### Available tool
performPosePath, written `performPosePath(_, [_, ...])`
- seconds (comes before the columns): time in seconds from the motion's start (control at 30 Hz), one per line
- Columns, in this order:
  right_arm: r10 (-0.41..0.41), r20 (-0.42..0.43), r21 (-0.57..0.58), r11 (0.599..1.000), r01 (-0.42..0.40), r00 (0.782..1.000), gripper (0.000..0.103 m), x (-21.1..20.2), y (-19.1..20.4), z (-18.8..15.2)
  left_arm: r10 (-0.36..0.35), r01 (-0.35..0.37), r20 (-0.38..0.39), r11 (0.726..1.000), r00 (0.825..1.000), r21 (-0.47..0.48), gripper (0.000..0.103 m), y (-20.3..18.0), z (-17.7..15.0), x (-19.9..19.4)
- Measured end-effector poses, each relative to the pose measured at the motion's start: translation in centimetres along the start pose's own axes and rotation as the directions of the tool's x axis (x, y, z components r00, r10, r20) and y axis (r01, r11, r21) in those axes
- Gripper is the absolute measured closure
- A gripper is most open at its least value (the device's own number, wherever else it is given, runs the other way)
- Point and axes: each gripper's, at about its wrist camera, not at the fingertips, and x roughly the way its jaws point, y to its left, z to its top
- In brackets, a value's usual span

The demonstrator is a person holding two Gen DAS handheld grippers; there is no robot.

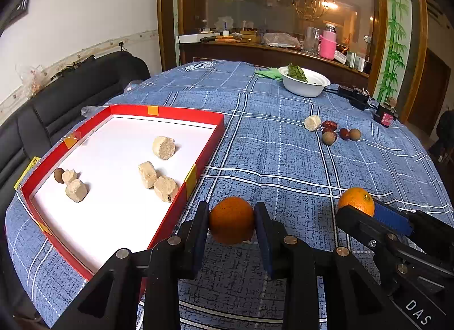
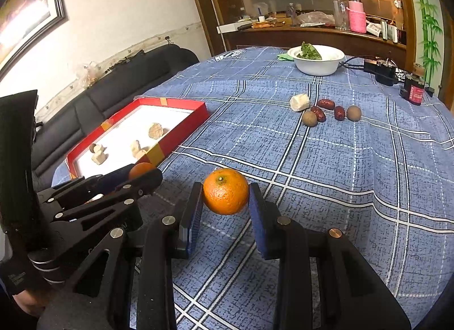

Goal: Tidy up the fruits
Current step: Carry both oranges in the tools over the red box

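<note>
Left wrist view shows the left gripper [image 1: 231, 226] closed on an orange [image 1: 231, 220], its blue pads pressing the fruit on both sides at lower centre of the frame. At lower right, the right gripper [image 1: 359, 211] clamps a second orange [image 1: 354, 203]; the right wrist view confirms this, with that orange [image 2: 226, 191] squeezed between the pads at centre frame. Both fruits appear lifted just clear of the blue checked tablecloth [image 1: 283, 145].

At left of the frame sits the red tray [image 1: 198, 143], its white floor already carrying several pale chunks [image 1: 163, 147] and one small brown fruit [image 1: 58, 174]. Towards the upper right of the cloth lie red dates [image 1: 329, 125], two round brown fruits [image 1: 329, 137] and another pale chunk [image 1: 312, 123], still unsorted.

Risks, as I judge them: an orange is round and smooth-skinned, and each is held near its widest part by flat pads, so a slackened squeeze or a quick swing could let it slip and roll off the table. The two grippers are near each other, so moving both towards the tray at once could make them collide. Carried low, the left orange could strike the tray's red wall. Released from a height, an orange could roll into the chunks and scatter them.
</note>
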Motion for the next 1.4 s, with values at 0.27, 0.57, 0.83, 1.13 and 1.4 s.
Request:
performPosePath(0.27, [-0.007, -0.006, 0.0, 1.0, 0.007, 1.0, 0.072, 0.2, -0.1, -0.1, 0.0, 0.0, 0.036, 1.0, 0.999, -0.016, 0.072, 0.4, 0.0, -0.8])
performPosePath(0.57, [0.011, -0.033, -0.05, 0.999, -0.013, 0.999, 0.072, 0.4, 1.8, 0.3, 0.08, -0.071, 0.098, 0.994, 0.992, -0.085, 0.072, 4.1, 0.3, -2.8])
performPosePath(0.83, [0.095, -0.027, -0.115, 0.989, -0.097, 0.995, 0.072, 1.5, 6.5, 2.8, 0.195, -0.178, 0.055, 0.957, 0.979, -0.229, 0.072, 10.1, 1.0, -2.3])
performPosePath(1.13, [0.166, -0.061, -0.187, 0.967, -0.175, 0.984, 0.072, 5.1, 12.3, 4.7, 0.242, -0.237, -0.014, 0.931, 0.97, -0.277, 0.072, 13.7, 1.0, -1.1])
performPosePath(1.4, [0.166, -0.13, -0.207, 0.96, -0.19, 0.978, 0.072, 7.8, 14.1, 4.1, 0.276, -0.276, -0.041, 0.916, 0.96, -0.291, 0.072, 15.5, 1.1, -0.3])
